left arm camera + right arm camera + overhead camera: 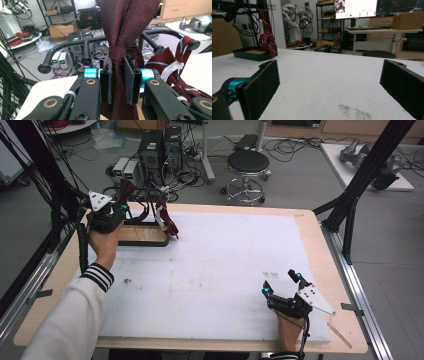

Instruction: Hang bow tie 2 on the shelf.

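Note:
A dark red tie (125, 22) hangs from above, and my left gripper (117, 85) is shut on it just below its knot, pads pressing both sides. In the high view that gripper (112, 212) is raised at the table's far left beside a black rack (65, 46) on a wood-topped black base (142, 235). A second tie with red, navy and white stripes (167, 220) drapes from the rack to the right. My right gripper (281, 282) rests low at the table's front right, open, with only bare white mat between its pads (262, 85).
A white mat (210, 270) covers most of the wooden table. A black frame post (350, 205) rises at the right edge. Behind the table stand a stool (247, 165), power supplies and tangled cables. The striped tie (267, 37) and rack base (253, 53) lie far left in the right gripper view.

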The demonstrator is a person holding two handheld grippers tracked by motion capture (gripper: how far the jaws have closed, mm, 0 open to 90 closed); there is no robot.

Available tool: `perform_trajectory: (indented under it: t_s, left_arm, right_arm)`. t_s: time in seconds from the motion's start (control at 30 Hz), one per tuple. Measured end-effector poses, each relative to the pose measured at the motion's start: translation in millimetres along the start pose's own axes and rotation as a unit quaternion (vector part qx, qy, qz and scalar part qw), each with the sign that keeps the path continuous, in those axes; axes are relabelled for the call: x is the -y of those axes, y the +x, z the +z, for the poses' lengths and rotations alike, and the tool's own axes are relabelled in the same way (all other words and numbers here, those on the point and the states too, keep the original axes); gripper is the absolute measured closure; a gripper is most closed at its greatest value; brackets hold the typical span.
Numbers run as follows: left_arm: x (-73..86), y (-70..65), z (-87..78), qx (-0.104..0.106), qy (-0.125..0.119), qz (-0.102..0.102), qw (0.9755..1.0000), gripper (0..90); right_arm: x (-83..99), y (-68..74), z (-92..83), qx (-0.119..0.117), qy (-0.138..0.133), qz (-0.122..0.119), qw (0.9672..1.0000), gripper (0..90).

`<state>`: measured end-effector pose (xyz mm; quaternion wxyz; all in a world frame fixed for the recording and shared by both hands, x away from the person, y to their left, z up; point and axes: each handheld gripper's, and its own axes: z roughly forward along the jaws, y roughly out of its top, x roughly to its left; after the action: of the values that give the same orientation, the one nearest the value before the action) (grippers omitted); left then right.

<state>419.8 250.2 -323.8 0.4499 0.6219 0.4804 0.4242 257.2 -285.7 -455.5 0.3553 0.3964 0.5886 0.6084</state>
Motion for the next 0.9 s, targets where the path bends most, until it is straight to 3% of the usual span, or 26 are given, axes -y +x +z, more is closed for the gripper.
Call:
perform_trajectory:
  t_s: [0.23, 0.5, 0.9]
  left_arm:
    - [2.6, 0.2, 4.3, -0.002, 0.007, 0.001, 1.0, 77.2]
    - [6.7, 6.4, 5.8, 0.003, 0.013, -0.012, 0.9998, 77.3]
    - [14.5, 8.5, 11.4, -0.008, 0.021, -0.013, 0.9996, 77.2]
  right_arm:
    - [0.0, -0.1, -0.2, -0.001, 0.0, 0.002, 1.0, 1.7]
    - [0.1, 0.1, -0.1, 0.0, 0.0, -0.001, 1.0, 1.7]
    - [0.1, 0.2, -0.2, 0.0, -0.001, -0.002, 1.0, 1.7]
